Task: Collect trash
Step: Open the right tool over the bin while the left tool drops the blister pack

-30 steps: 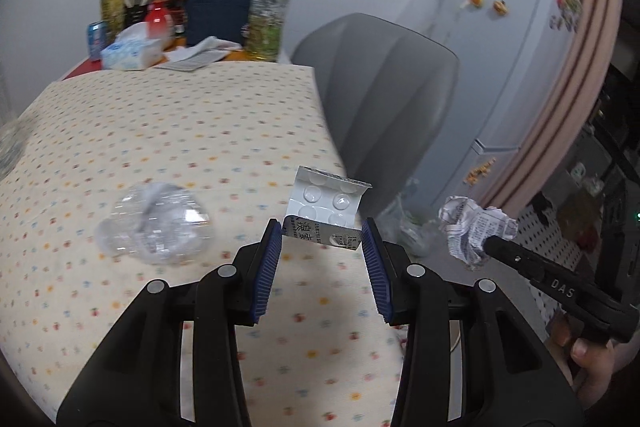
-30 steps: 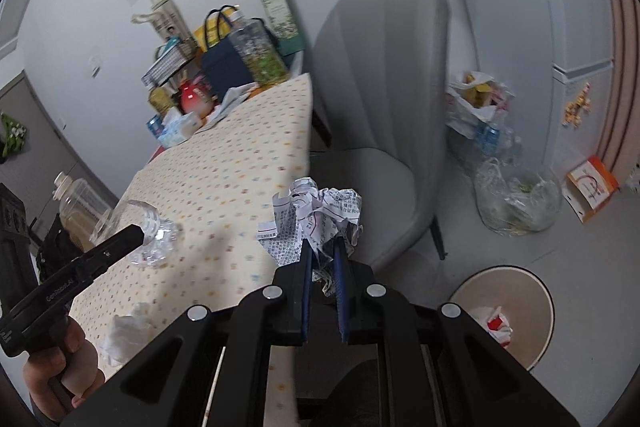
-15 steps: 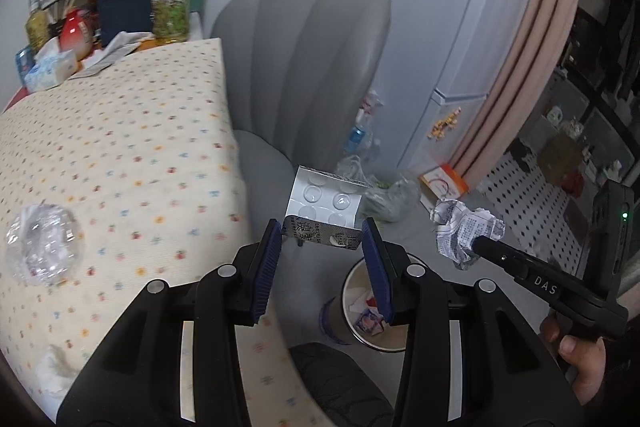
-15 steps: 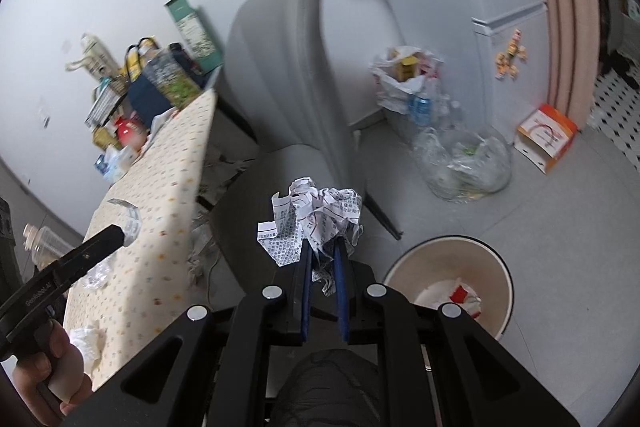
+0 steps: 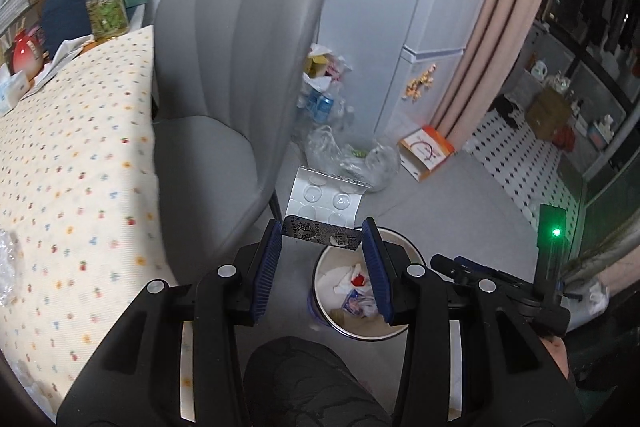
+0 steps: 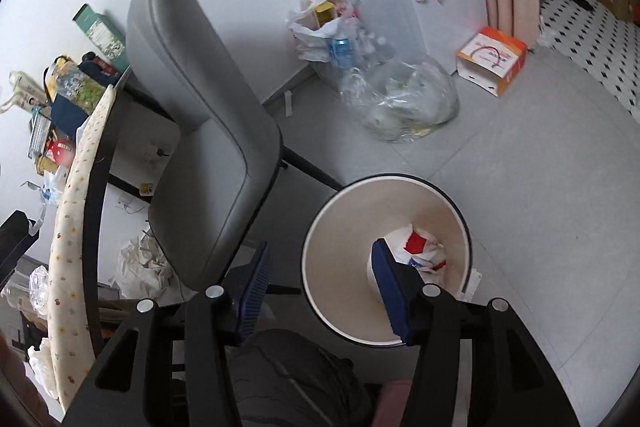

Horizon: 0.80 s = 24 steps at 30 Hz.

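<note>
My left gripper (image 5: pixel 322 241) is shut on a silver pill blister pack (image 5: pixel 325 205) and holds it in the air just above the near rim of the white trash bin (image 5: pixel 414 255), which holds paper and wrappers. My right gripper (image 6: pixel 320 261) is open and empty above the same bin (image 6: pixel 340 227); its right finger (image 6: pixel 390 287) hangs over the bin's mouth. Crumpled white and red trash (image 6: pixel 420 251) lies at the bin's bottom. The right gripper (image 5: pixel 460 265) also shows at the lower right of the left wrist view.
A grey chair (image 5: pixel 224 75) stands between the dotted-cloth table (image 5: pixel 72 147) and the bin. Clear plastic bags of bottles (image 6: pixel 400 99) and an orange box (image 6: pixel 492 57) sit on the floor by the fridge (image 5: pixel 424 7). Crumpled plastic (image 6: pixel 140 267) lies under the table.
Both grippers swung from the table toward the floor bin. My right gripper opened and the crumpled paper ball it held is gone from its jaws. The left still holds the blister pack.
</note>
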{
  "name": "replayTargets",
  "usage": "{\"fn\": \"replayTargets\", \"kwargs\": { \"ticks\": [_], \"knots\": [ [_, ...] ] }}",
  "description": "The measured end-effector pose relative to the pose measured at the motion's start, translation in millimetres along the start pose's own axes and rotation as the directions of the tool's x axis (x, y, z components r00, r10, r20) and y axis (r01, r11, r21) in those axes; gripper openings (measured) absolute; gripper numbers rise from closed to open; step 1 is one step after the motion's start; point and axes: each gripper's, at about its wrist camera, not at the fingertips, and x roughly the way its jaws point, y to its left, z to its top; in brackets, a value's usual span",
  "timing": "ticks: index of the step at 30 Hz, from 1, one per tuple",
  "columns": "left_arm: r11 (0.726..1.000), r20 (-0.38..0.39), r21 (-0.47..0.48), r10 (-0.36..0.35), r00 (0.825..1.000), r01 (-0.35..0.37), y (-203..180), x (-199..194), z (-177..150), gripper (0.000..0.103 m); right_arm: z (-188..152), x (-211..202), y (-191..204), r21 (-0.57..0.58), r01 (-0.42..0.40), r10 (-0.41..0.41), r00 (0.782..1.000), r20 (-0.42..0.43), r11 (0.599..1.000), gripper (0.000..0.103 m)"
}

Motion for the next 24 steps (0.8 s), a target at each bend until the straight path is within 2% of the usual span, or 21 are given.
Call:
{"fn": "replayTargets", "kwargs": {
  "ticks": [8, 14, 15, 16, 17, 18, 20, 24],
  "knots": [
    [0.998, -0.057, 0.051, -0.024, 0.998, 0.026, -30.9, 24.8, -2.3, 0.042, -3.1, -27.6, -30.4, 0.032, 0.018, -0.02, 0.999, 0.048, 0.999, 0.064],
    [0.994, -0.097, 0.09, -0.054, 0.994, 0.063, -59.1, 39.0, -1.3, 0.042, -3.4, -52.4, -47.6, 0.058, 0.027, -0.032, 0.996, 0.089, 0.998, 0.067],
    [0.993, -0.102, 0.092, -0.069, 0.992, 0.078, -63.5, 41.4, -0.9, 0.045, -3.6, -56.3, -50.7, 0.064, 0.027, -0.033, 0.995, 0.094, 0.998, 0.067],
    [0.991, -0.107, 0.096, -0.084, 0.991, 0.095, -68.5, 43.9, -0.2, 0.053, -3.2, -60.2, -54.0, 0.073, 0.026, -0.033, 0.994, 0.1, 0.997, 0.067],
    [0.989, -0.106, 0.102, -0.094, 0.99, 0.105, -73.0, 45.4, -0.2, 0.077, -3.3, -63.3, -56.2, 0.077, 0.025, -0.033, 0.994, 0.105, 0.997, 0.067],
    [0.988, -0.096, 0.117, -0.092, 0.991, 0.103, -78.2, 45.4, -0.7, 0.09, -3.6, -66.5, -58.1, 0.081, 0.025, -0.034, 0.993, 0.109, 0.996, 0.068],
    [0.988, -0.088, 0.131, -0.064, 0.994, 0.076, -83.6, 45.8, -0.7, 0.092, -4.2, -72.2, -60.9, 0.085, 0.025, -0.036, 0.992, 0.12, 0.996, 0.07],
    [0.992, -0.103, 0.102, -0.068, 0.992, 0.078, -80.8, 45.1, 0.3, 0.092, -6.8, -80.1, -60.6, 0.082, 0.025, -0.036, 0.99, 0.134, 0.996, 0.075]
  ]
}}
